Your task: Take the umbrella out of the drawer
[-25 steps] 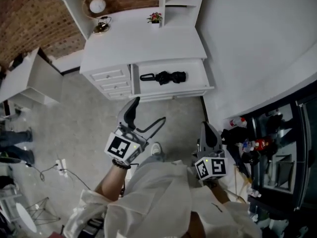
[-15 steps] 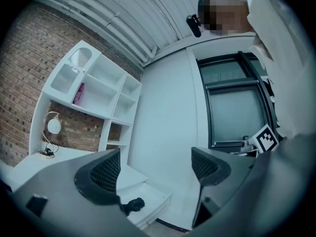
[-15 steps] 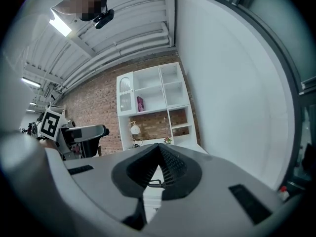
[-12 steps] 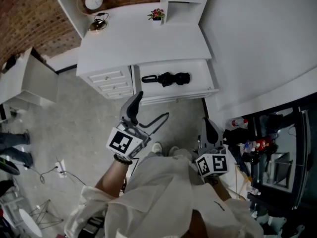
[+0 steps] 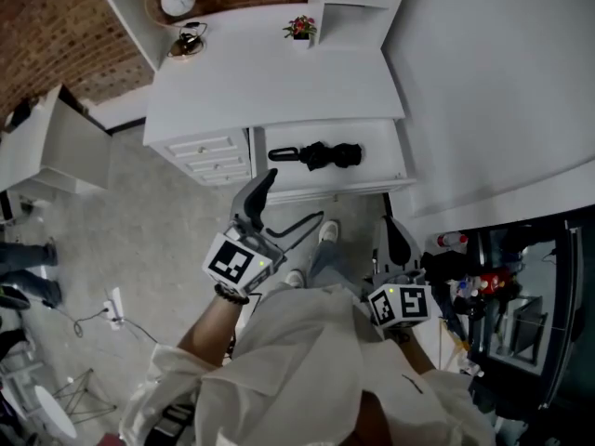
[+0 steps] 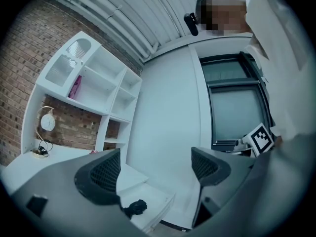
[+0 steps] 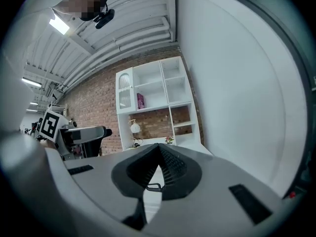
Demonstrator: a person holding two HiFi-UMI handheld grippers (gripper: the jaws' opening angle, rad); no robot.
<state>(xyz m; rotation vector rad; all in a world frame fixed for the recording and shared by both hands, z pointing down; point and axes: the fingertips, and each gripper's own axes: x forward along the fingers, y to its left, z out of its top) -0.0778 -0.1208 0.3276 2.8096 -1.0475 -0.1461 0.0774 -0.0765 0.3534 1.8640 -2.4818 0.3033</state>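
A: Entry. The umbrella lies in the open drawer, its long axis parallel to the drawer front. The thin handle end points to the drawer's left and the bunched cloth sits near the drawer's middle.

B: Which of your tongs is closer?

A: Your left gripper. It hangs just short of the drawer front, near the left corner, jaws wide apart with nothing between them. Your right gripper is further back from the drawer front, off its right end, jaws pressed together and empty.

B: Judgement: you reach forward over the front edge, jaws across the umbrella's short width.

A: Caveats. In the left gripper view, one jaw cuts off all but the bunched end. In the right gripper view, its own jaws mask the drawer and only a sliver shows between them. The strap detail is unreadable.
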